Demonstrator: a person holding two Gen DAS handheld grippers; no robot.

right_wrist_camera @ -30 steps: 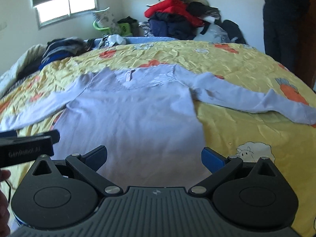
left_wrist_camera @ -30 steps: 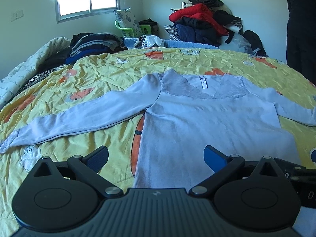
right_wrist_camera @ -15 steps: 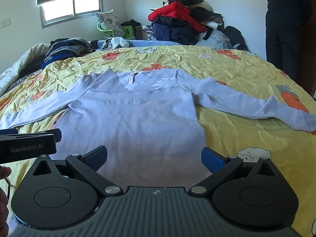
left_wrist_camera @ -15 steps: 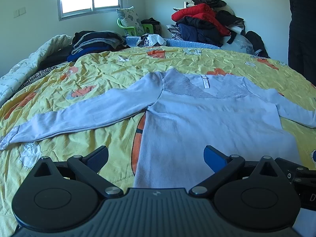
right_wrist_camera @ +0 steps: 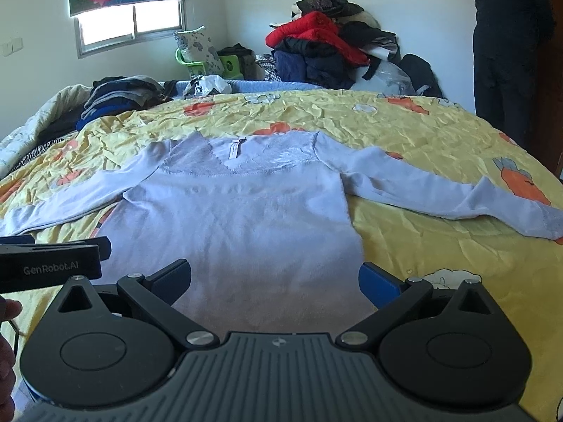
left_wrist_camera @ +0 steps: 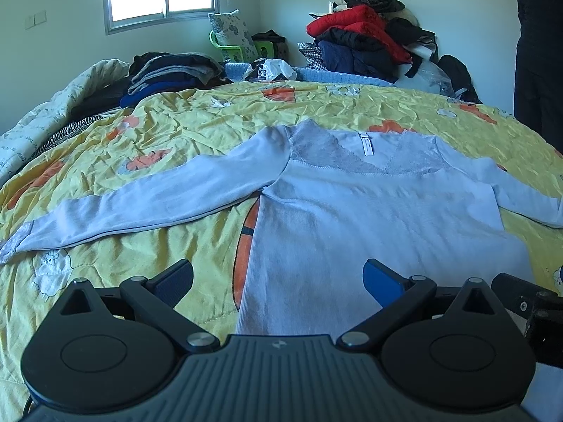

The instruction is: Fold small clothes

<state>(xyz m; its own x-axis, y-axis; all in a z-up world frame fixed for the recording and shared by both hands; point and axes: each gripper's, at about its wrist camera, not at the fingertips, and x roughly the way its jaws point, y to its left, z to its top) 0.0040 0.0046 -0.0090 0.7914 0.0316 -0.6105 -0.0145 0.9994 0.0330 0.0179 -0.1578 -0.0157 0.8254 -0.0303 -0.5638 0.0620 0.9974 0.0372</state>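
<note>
In the left wrist view, the left tongs (left_wrist_camera: 277, 279) hang spread wide and empty at the bottom of the frame, over the hem of the pale lilac long-sleeved knit top with a lace yoke (left_wrist_camera: 369, 211). The top lies flat and face up across the middle of the frame on the yellow cartoon-print bed cover (left_wrist_camera: 176, 116), its one sleeve (left_wrist_camera: 140, 207) stretched toward the left edge. To begin the fold well, I would pinch this sleeve near the cuff and carry it across the body, keeping the cloth low so it does not drag the torso askew.

In the right wrist view, the right tongs (right_wrist_camera: 274, 279) are likewise spread and hold nothing, low in the frame above the hem. The other sleeve (right_wrist_camera: 457, 197) runs to the right edge; fold it in the same way, edges squared, before doubling the body
</note>
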